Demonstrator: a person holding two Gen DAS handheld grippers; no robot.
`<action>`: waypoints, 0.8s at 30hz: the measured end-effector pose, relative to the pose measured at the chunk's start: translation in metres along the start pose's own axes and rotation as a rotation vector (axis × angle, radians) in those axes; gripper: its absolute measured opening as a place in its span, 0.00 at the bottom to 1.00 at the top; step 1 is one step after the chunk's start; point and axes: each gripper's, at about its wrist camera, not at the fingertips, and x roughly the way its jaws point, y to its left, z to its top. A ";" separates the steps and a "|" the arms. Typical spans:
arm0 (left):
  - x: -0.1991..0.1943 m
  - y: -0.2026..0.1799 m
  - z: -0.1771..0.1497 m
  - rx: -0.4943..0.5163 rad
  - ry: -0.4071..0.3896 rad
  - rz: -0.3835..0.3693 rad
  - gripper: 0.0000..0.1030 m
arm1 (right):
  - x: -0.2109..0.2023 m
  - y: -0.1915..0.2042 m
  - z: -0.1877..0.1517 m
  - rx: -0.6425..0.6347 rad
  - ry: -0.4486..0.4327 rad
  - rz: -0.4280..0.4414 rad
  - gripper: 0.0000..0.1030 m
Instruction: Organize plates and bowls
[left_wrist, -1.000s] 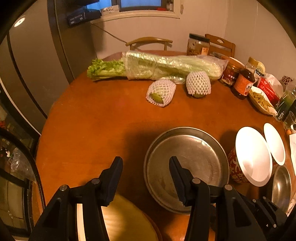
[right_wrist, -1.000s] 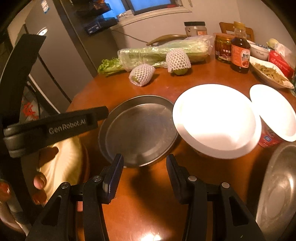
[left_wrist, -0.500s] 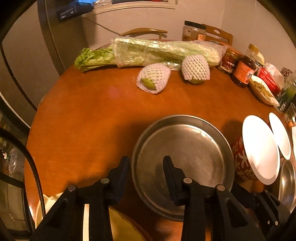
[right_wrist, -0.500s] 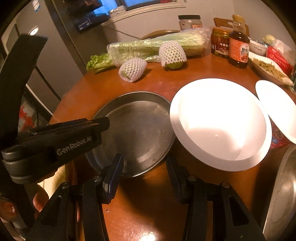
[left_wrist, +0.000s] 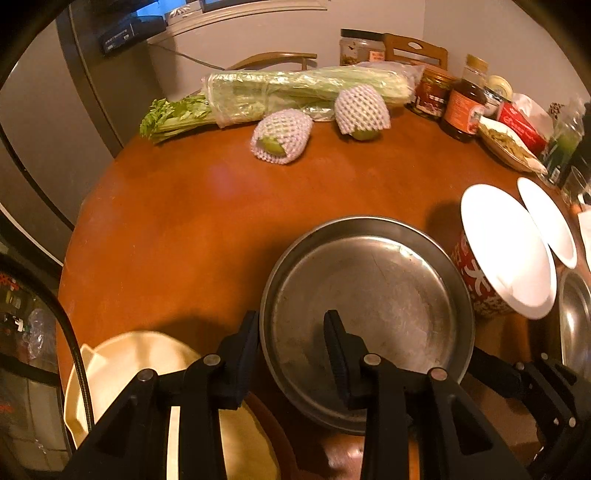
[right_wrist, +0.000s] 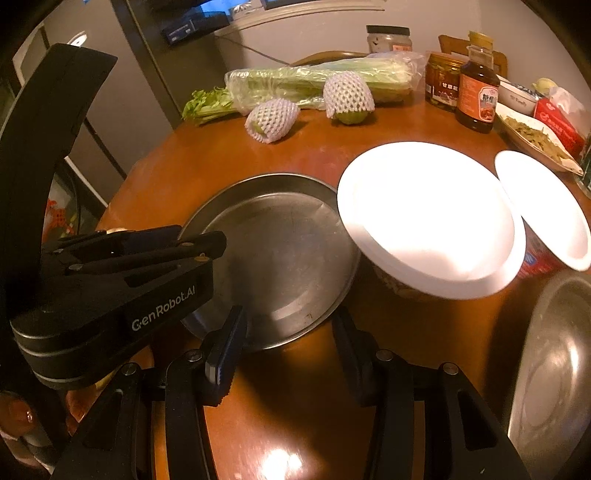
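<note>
1. A round steel plate (left_wrist: 369, 317) lies flat on the brown desk (left_wrist: 207, 229), near its front edge.
2. The left hand-held gripper (left_wrist: 291, 343) straddles the plate's left rim: one finger stands outside the rim, the other over the plate's inside. The jaws are narrow, but the views do not show clearly whether the pads press on the rim.
3. In the right wrist view the left hand-held gripper (right_wrist: 207, 245) comes in from the left, its tips at the steel plate's (right_wrist: 280, 258) left rim.
4. The right hand-held gripper (right_wrist: 288, 343) hovers at the plate's near edge with its jaws apart and nothing between them.
5. Just right of the plate sits a paper bowl with a white lid (right_wrist: 424, 218), and beside it a second one (right_wrist: 546, 210).
6. A steel bowl (right_wrist: 554, 369) lies at the far right edge of the desk.
7. A cream-coloured plate (left_wrist: 133, 373) lies at the front left, partly under the left hand-held gripper.
8. At the back of the desk lie wrapped celery (left_wrist: 295, 92), two fruits in foam netting (left_wrist: 280, 136), jars and a sauce bottle (left_wrist: 463, 107).
</note>
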 end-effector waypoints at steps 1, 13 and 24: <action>-0.002 -0.002 -0.003 0.004 0.002 -0.001 0.35 | -0.002 -0.001 -0.002 0.001 0.001 0.002 0.48; -0.022 -0.030 -0.034 0.028 -0.006 0.009 0.35 | -0.029 -0.007 -0.033 0.001 -0.014 0.011 0.47; -0.035 -0.043 -0.057 0.016 -0.012 -0.012 0.35 | -0.051 -0.017 -0.059 -0.004 -0.027 0.020 0.46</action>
